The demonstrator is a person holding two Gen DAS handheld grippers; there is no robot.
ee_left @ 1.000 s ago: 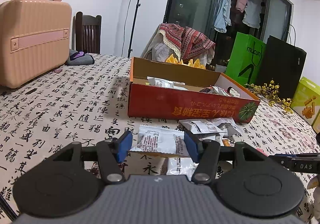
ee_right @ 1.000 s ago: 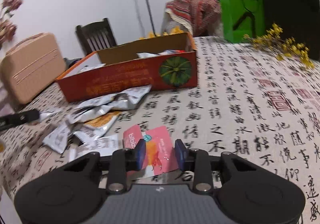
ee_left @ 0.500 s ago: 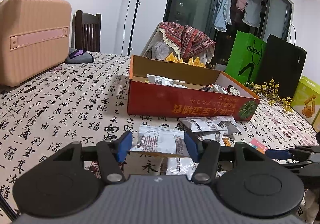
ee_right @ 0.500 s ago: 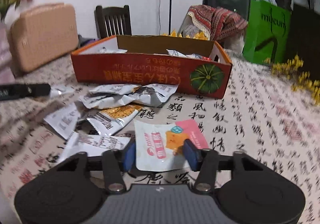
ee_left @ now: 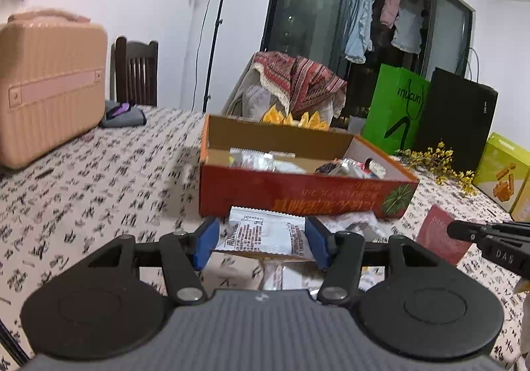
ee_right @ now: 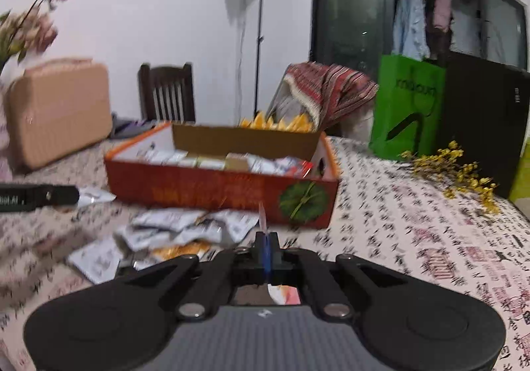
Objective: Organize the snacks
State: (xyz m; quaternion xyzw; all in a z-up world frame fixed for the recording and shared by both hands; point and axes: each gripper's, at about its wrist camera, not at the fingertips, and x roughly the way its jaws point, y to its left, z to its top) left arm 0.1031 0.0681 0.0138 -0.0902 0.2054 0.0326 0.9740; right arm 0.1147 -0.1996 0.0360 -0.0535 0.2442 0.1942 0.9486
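Observation:
My left gripper [ee_left: 261, 238] is shut on a white snack packet [ee_left: 266, 233] that spans its blue pads, held low in front of the orange-red cardboard box [ee_left: 298, 195]. The box holds several packets. My right gripper [ee_right: 266, 247] has its jaws fully together on a pink snack packet [ee_right: 285, 296], whose thin edge sticks up between the pads. In the left wrist view the right gripper [ee_left: 455, 229] carries that pink packet [ee_left: 437, 235] above the table at the right. Several loose packets [ee_right: 172, 232] lie on the cloth before the box [ee_right: 215, 192].
A beige suitcase [ee_left: 49, 86] stands at the far left, with a dark chair [ee_left: 135, 73] behind it. Green [ee_left: 396, 113] and black [ee_left: 460, 119] bags, yellow flowers [ee_left: 440, 162] and a yellow-green carton [ee_left: 503, 172] crowd the right. A lamp stand [ee_left: 215, 40] rises behind the table.
The right gripper closed tight on the pink packet, rose from the table and turned toward the box, so the packet now shows edge-on. The left gripper kept still with its white packet.

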